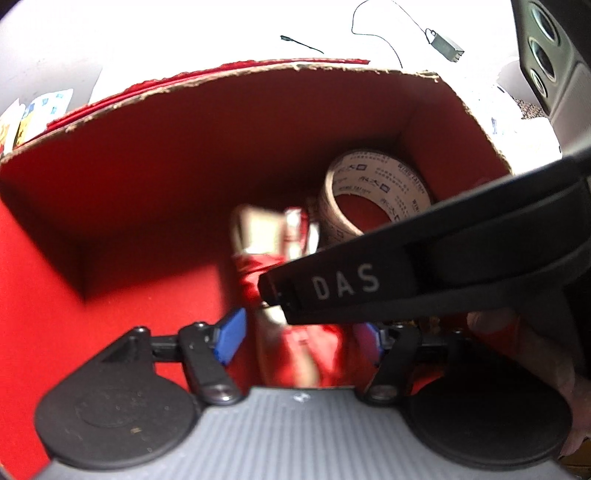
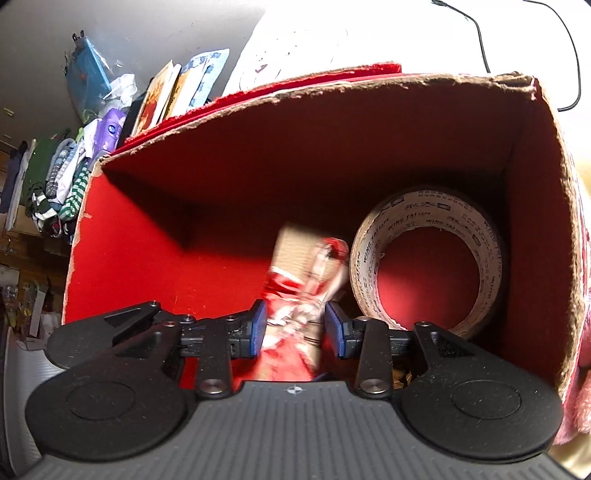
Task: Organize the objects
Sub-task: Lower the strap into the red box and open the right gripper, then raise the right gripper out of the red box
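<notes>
Between the blue pads of the right gripper (image 2: 295,328), low inside the red box (image 2: 122,258), sits a shiny red-and-white packet (image 2: 299,295), blurred. The pads press against its two sides, so the jaws look closed on it. The left gripper (image 1: 303,338) stands wider around the same packet, its near pad clear of it; the other pad is hidden behind the right tool's black arm, so I cannot tell if it grips. My guess is the packet is being set down in the box, and next comes letting go and lifting straight out. Just right of the jaws a roll of printed tape (image 2: 428,258) leans in the corner, close enough to snag. Beyond the box's far wall lie cables (image 1: 388,37) on the white table (image 1: 221,33).
</notes>
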Demonstrator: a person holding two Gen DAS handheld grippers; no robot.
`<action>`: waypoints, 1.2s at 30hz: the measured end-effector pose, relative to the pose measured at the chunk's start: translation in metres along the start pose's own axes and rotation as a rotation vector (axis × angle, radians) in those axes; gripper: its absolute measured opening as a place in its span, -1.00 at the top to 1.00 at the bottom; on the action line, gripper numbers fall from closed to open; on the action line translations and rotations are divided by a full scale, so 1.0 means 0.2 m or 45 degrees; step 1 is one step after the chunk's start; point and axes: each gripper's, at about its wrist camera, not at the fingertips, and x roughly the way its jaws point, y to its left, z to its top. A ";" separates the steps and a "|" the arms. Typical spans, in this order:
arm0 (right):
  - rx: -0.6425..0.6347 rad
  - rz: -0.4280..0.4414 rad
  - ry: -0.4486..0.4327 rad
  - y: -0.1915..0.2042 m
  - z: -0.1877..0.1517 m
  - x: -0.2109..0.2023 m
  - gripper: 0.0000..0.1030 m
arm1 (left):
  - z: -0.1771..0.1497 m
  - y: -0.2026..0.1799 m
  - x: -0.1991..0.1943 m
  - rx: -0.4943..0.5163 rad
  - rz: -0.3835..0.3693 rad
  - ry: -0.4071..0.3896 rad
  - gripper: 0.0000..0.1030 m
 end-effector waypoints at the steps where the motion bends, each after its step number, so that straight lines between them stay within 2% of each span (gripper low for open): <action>1: -0.003 -0.001 -0.002 0.00 0.00 0.00 0.27 | 0.00 0.00 0.00 -0.004 0.011 -0.001 -0.30; 7: -0.010 0.016 -0.037 0.01 -0.01 -0.02 0.37 | 0.00 -0.01 0.00 0.008 0.013 -0.004 -0.30; 10: -0.013 0.069 -0.094 -0.01 -0.03 -0.04 0.38 | -0.01 -0.03 -0.01 0.039 0.005 -0.017 -0.30; 13: -0.027 0.074 -0.149 0.00 -0.04 -0.07 0.40 | -0.01 -0.05 -0.02 0.076 -0.006 -0.023 -0.30; 19: -0.034 0.108 -0.278 0.00 -0.06 -0.12 0.42 | -0.02 -0.08 -0.04 0.167 -0.091 -0.056 -0.37; 22: -0.032 0.106 -0.283 0.01 -0.05 -0.11 0.42 | -0.01 -0.07 -0.03 0.146 -0.115 -0.037 -0.37; 30: -0.034 0.098 -0.283 0.01 -0.05 -0.12 0.42 | -0.03 -0.07 -0.07 0.144 -0.091 -0.094 -0.37; 36: -0.036 0.092 -0.280 0.01 -0.05 -0.12 0.41 | -0.03 -0.09 -0.08 0.147 -0.067 -0.091 -0.43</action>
